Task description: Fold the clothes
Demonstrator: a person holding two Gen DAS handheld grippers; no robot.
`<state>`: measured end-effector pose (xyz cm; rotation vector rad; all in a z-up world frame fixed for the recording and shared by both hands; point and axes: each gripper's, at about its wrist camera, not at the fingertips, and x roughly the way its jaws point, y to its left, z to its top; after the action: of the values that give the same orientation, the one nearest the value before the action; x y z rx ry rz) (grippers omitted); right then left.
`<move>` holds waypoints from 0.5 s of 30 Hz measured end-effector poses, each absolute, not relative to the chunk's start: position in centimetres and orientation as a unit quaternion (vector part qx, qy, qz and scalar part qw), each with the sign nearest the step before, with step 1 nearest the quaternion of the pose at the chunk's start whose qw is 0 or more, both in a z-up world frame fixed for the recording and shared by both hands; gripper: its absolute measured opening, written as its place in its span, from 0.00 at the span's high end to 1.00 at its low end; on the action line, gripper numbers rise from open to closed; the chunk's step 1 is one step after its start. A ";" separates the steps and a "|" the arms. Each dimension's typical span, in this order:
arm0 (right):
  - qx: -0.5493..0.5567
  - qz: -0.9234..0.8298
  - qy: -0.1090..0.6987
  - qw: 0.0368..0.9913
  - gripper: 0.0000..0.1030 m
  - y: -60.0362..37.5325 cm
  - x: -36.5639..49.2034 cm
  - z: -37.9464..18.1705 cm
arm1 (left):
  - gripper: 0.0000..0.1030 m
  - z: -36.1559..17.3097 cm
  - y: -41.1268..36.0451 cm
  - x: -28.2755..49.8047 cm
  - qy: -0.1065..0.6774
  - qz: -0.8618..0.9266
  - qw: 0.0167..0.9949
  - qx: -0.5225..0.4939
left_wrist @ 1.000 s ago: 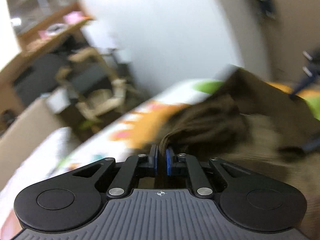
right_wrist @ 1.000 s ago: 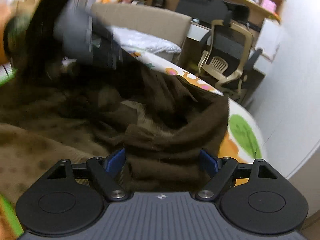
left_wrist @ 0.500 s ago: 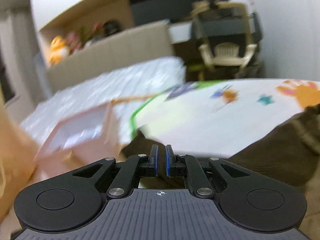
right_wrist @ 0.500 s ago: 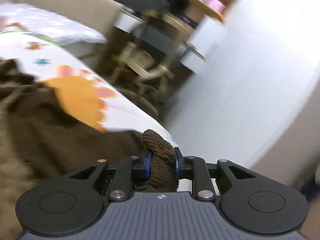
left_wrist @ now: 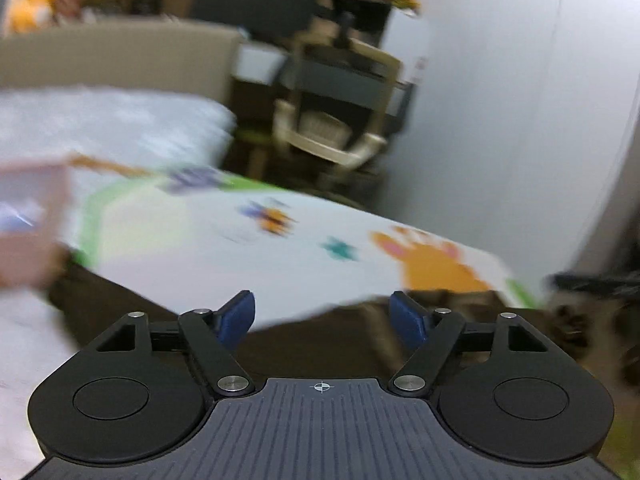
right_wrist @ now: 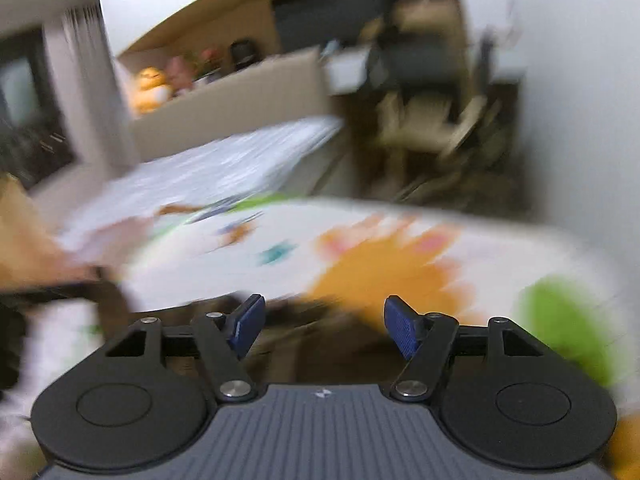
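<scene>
A dark brown garment (left_wrist: 320,344) lies on a white play mat with cartoon prints (left_wrist: 224,240). My left gripper (left_wrist: 324,314) is open and empty just above the garment's near edge. In the right wrist view the same brown garment (right_wrist: 312,336) shows between and below the blue pads. My right gripper (right_wrist: 322,320) is open and empty too. Both views are motion-blurred, so the garment's shape is hard to read.
A pink box (left_wrist: 28,224) stands at the mat's left. A white quilted mattress (left_wrist: 100,128) and a beige headboard (left_wrist: 112,60) lie behind. A beige chair (left_wrist: 336,120) stands by the grey wall (left_wrist: 500,120). Plush toys (right_wrist: 152,88) sit on the headboard.
Both grippers were shut on the brown garment; both have now opened and let it go. Both cameras have swung to face the mat and room.
</scene>
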<state>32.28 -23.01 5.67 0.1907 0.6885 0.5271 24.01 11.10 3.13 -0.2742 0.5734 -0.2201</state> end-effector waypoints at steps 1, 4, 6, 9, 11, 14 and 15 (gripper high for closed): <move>0.096 0.261 0.353 0.893 0.35 -22.0 33.0 4.6 | 0.20 2.4 10.8 24.6 0.288 -0.122 0.938 -0.150; 0.091 0.268 0.414 0.865 0.35 -18.8 35.3 1.2 | 0.17 -0.5 10.0 26.3 0.312 -0.140 0.922 -0.179; 0.103 0.286 0.459 0.835 0.35 -17.4 36.9 -0.6 | 0.16 -2.1 10.4 26.8 0.327 -0.138 0.915 -0.190; 0.105 0.271 0.443 0.848 0.36 -18.2 37.4 -0.6 | 0.14 -3.5 12.1 26.9 0.337 -0.118 0.914 -0.194; 0.104 0.259 0.427 0.860 0.38 -18.9 37.5 -0.5 | 0.14 -4.1 13.6 26.9 0.339 -0.096 0.915 -0.194; 0.103 0.239 0.402 0.878 0.43 -20.0 37.8 -0.3 | 0.14 -4.0 15.7 26.5 0.328 -0.063 0.924 -0.184; 0.102 0.233 0.394 0.883 0.42 -20.3 37.9 -0.2 | 0.14 -3.9 16.1 26.4 0.327 -0.054 0.925 -0.185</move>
<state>37.92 -20.34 -0.25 0.2132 0.8191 0.4845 26.41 16.14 -3.93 -0.3805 0.6705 -0.1101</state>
